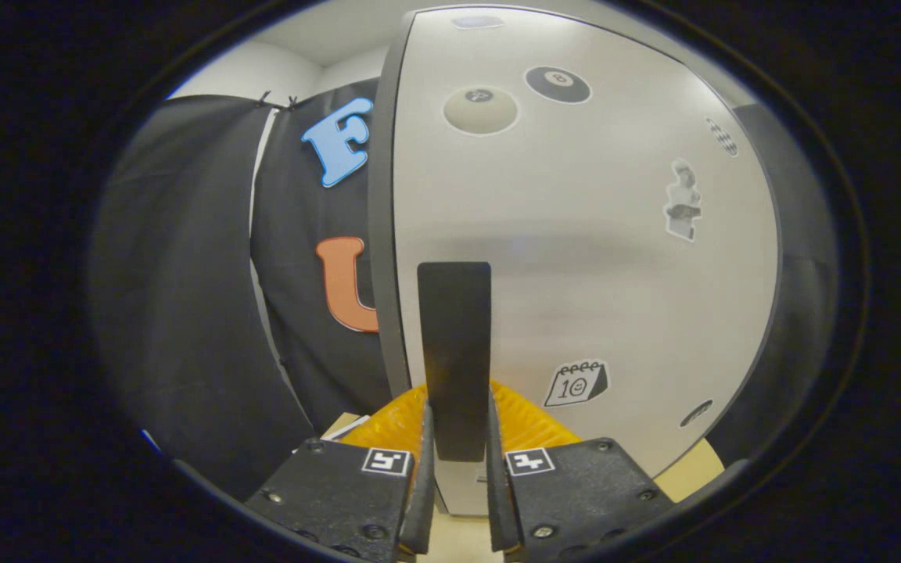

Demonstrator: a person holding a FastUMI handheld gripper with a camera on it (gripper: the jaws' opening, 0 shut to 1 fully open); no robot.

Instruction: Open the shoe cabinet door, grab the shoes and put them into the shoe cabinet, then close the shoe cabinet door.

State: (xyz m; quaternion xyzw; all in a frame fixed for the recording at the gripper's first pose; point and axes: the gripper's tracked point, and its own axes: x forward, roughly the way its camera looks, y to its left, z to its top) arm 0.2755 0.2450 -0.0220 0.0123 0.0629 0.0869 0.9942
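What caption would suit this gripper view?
Hand-held gripper closed on the tall black handle of a pale, sticker-dotted shoe cabinet door.

We saw a pale wooden surface [697,473] under the shoe cabinet [576,258], which stood directly on it. Near its base, the gripper [457,438] had both fingers pressed against the cabinet's dark handle [454,352].

The gripper [457,438] has two blocky, matte black textured finger mounts. Each carries a small square black-and-white marker tag on its inner top corner. Round screws dot their faces.
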